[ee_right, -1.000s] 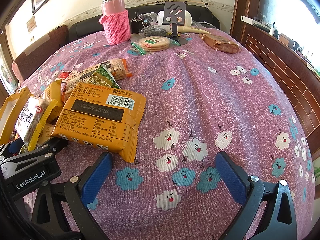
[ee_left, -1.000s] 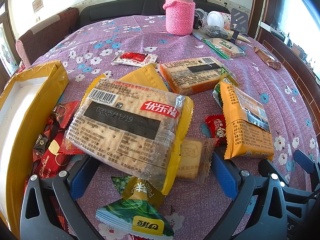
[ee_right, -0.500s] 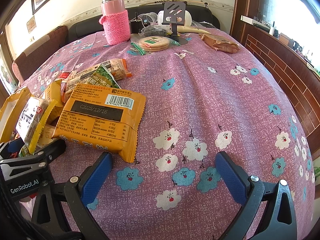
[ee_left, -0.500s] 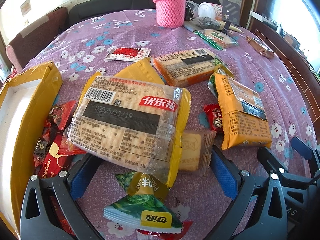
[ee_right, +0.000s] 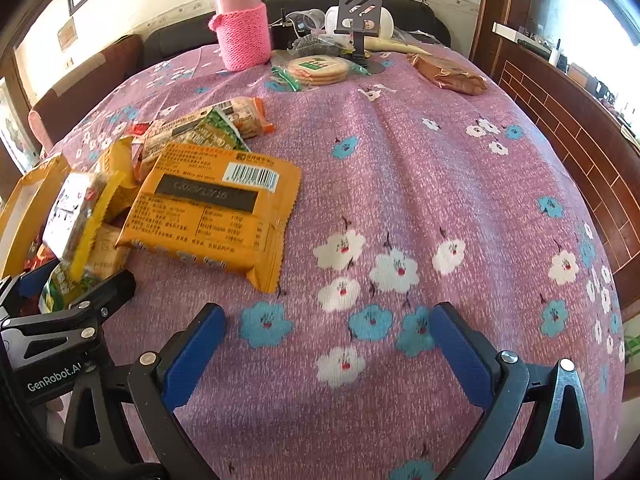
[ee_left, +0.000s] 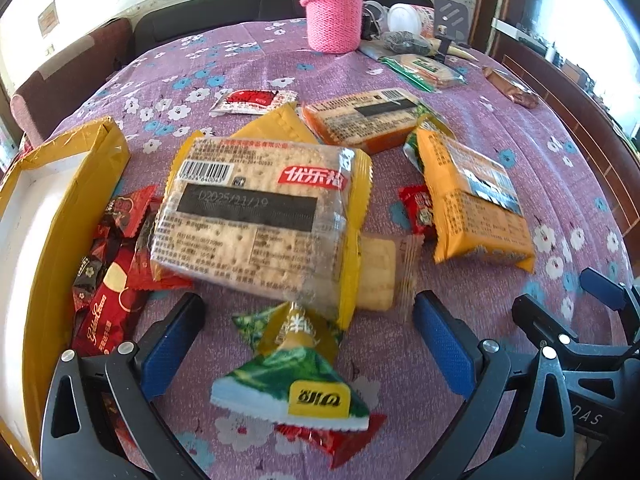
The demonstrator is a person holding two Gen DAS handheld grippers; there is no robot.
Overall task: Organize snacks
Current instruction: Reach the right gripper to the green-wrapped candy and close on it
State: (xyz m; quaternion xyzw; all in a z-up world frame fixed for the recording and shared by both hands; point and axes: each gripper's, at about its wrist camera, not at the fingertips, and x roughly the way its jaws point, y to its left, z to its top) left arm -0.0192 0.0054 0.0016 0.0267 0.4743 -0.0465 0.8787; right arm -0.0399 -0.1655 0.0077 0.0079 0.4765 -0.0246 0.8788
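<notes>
- Left gripper (ee_left: 308, 344) has pulled back and up over the last second: more of the green wrapped snack (ee_left: 296, 376) now shows between its fingers, which are spread wide and hold nothing.
- Yellow box (ee_left: 52, 216) sits at far left, open; red candies (ee_left: 108, 280) lie just beside it.
- Big cracker pack (ee_left: 256, 224) lies mid-pile on the bench, untouched, partly over the green snack.
- Orange pack (ee_right: 212, 212) hasn't shifted.
- Right gripper (ee_right: 328, 344) is unmoved over bare cloth, fingers spread, empty.
- Nothing sorted yet; you look set to pick the green snack.

cracker pack (ee_left: 256, 224) on snack pile | box (ee_left: 44, 208) left | flask (ee_left: 332, 20) behind | biscuit pack (ee_left: 476, 200) right
</notes>
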